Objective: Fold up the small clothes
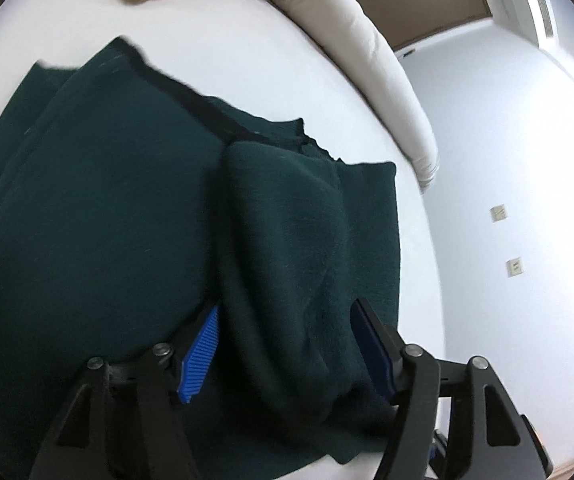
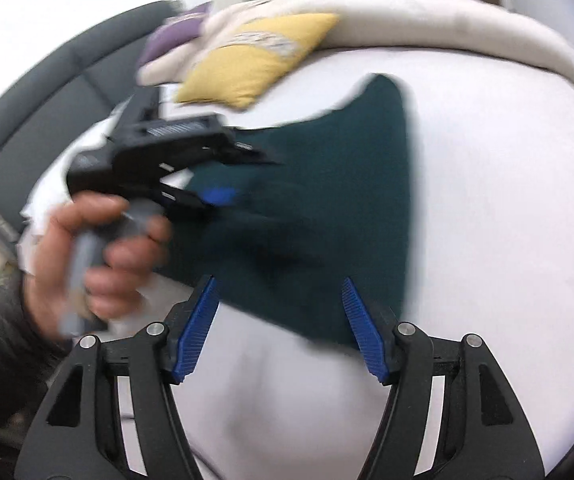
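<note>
A dark green garment (image 1: 107, 200) lies spread on the white bed sheet (image 1: 247, 40), with a thick fold bunched up at its near right side. My left gripper (image 1: 287, 308) stands open around that fold; the ribbed face of its left pad (image 1: 203, 356) shows bare, so nothing is clamped. In the right wrist view the garment (image 2: 347, 184) is blurred, and a hand (image 2: 99, 256) holds the left gripper (image 2: 243, 172) over its left part. My right gripper (image 2: 279, 292) is open at the garment's near edge, above white sheet (image 2: 487, 200), with nothing held.
A yellow cushion (image 2: 255, 56) and a purple one (image 2: 171, 36) lie at the far side of the bed. A rolled cream duvet (image 1: 367, 60) runs along the bed's far edge. A grey padded headboard (image 2: 47, 92) stands at the left. A white wall with sockets (image 1: 499, 213) is at right.
</note>
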Available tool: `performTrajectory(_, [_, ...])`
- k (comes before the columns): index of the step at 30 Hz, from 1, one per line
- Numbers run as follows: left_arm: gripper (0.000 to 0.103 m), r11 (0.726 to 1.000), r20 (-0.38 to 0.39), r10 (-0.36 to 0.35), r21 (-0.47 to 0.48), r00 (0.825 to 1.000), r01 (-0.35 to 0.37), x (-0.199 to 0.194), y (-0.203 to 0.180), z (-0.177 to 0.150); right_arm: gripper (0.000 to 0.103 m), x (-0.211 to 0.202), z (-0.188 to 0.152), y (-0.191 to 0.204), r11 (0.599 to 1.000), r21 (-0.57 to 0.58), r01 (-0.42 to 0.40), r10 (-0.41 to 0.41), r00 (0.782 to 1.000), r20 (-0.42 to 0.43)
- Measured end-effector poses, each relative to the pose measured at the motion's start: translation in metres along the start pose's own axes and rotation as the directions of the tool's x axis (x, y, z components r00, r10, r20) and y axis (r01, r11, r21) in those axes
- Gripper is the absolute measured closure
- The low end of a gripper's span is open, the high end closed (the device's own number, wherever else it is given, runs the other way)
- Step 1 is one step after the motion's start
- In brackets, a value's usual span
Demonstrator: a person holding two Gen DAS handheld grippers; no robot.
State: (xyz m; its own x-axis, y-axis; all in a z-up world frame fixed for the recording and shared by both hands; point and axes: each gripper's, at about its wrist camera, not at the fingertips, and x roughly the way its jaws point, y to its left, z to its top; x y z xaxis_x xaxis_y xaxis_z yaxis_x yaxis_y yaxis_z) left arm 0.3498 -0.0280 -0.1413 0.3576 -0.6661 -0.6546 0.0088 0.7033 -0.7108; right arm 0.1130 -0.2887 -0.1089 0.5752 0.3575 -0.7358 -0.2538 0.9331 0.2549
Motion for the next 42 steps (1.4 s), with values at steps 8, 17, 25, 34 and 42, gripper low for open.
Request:
performTrajectory(8, [0.085,0.994,-0.032,0.102,0.046,0.994,-0.1,0.011,-0.009,0.001,0.04,-0.012,-0.005,-0.049,0.99,0.122,0.073,-0.081,0.994,0.07])
performTrajectory(17, [0.087,0.997,0.004,0.052,0.063,0.999,-0.052,-0.035,0.012,0.022,0.041,0.027,0.015,-0.017,0.987,0.014,0.16,-0.161,0.985,0.06])
performTrajectory(25, [0.087,0.997,0.011,0.076,0.012,0.997,-0.076,-0.08,0.08,0.037,0.041,0.057,0.022,0.068,0.972,-0.195,0.131,-0.128,0.991,0.028])
performTrajectory(34, [0.092,0.999,0.048,-0.003,-0.052,0.999,0.006,-0.093,0.122,0.031,0.041,0.09,0.0,0.123,0.954,-0.288,0.088,-0.1,0.995,-0.027])
performTrajectory(42, [0.092,0.999,0.087,0.012,-0.043,0.996,-0.009,-0.107,0.119,0.032,0.042,0.109,0.001,0.147,0.959,-0.281,0.045,-0.061,0.997,-0.047])
